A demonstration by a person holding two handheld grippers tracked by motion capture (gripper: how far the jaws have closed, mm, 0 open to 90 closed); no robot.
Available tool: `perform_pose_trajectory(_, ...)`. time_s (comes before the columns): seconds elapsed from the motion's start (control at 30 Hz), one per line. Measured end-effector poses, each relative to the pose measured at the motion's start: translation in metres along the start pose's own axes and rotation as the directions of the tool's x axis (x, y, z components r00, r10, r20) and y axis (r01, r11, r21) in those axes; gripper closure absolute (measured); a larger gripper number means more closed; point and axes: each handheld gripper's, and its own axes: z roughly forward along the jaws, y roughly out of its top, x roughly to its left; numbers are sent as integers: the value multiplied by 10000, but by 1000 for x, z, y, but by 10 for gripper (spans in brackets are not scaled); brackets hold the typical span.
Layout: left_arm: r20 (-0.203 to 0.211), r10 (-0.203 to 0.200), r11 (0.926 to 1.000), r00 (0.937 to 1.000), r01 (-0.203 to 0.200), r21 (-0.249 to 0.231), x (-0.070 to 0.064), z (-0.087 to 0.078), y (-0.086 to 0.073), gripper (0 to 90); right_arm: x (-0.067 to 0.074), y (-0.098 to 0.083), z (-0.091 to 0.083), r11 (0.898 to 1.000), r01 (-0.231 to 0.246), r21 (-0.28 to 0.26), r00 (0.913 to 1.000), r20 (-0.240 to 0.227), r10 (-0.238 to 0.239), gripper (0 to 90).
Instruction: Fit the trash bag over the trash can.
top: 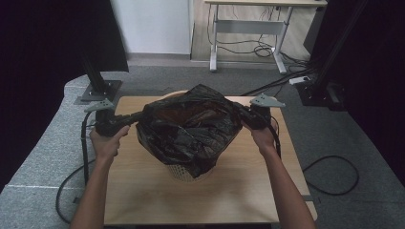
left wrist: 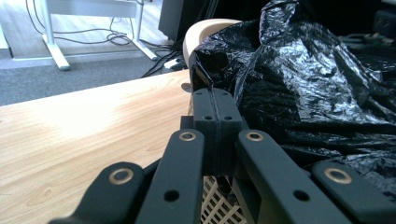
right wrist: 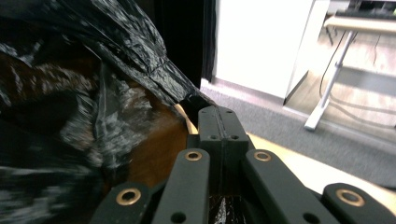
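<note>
Scene: a person stands at a wooden worktop (top: pixel 143 191) with a gripper in each hand, both forearms reaching in from the near edge.
Bag: a black plastic bag (top: pixel 188 129) is draped over a white latticed basket (top: pixel 184 172) that stands near the middle of the worktop; the bag's mouth is spread wide, and its brown-lit inside shows from above.
Basket: only its lower part is visible below the bag's hanging folds in the high view; a patch of its white lattice (left wrist: pixel 215 203) also appears under the fingers in the left gripper view.
Left gripper: the left gripper (top: pixel 128 119) is level at the bag's left edge, its fingers (left wrist: pixel 205 109) clenched flat together on a pinch of the black film, which rises just beyond their tips.
Right gripper: the right gripper (top: pixel 242 113) is at the bag's right edge, fingers (right wrist: pixel 229 123) pressed together with a stretched fold of the bag's rim caught at their tips; that view is blurred on the bag side.
Bag tension: between the two grips the rim is pulled out to either side, taut at both corners.
Surroundings: grey carpet (top: pixel 334 143) around the worktop, a white desk frame (top: pixel 248 28) beyond, and cables on the floor (top: pixel 334 174).
</note>
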Motion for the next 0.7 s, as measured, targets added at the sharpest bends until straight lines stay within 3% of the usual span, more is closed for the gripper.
perform_pose_trajectory(0.23,124,-288,9994,9995,286,209,5,12,-9,897,-1,-21,18,9977,-524,438,9975,-458,543,885)
perform_pose_trajectory(0.37,45,-210,9995,9998,208,248,4,11,-9,897,2,-24,20,9972,-509,549,9956,-755,550,884)
perform_pose_trajectory(0.5,-46,-67,9998,10000,68,169,1,6,-7,897,-3,-19,9,9973,-537,500,9975,-423,559,792)
perform_pose_trajectory(0.6,51,-104,9999,9999,104,-76,1,2,-6,897,-10,-13,-7,9972,-744,39,9961,-472,745,727)
perform_pose_trajectory(0.7,87,-74,9997,9999,76,-219,0,-3,-3,896,-11,-6,-19,9975,-652,-271,9967,-502,638,631)
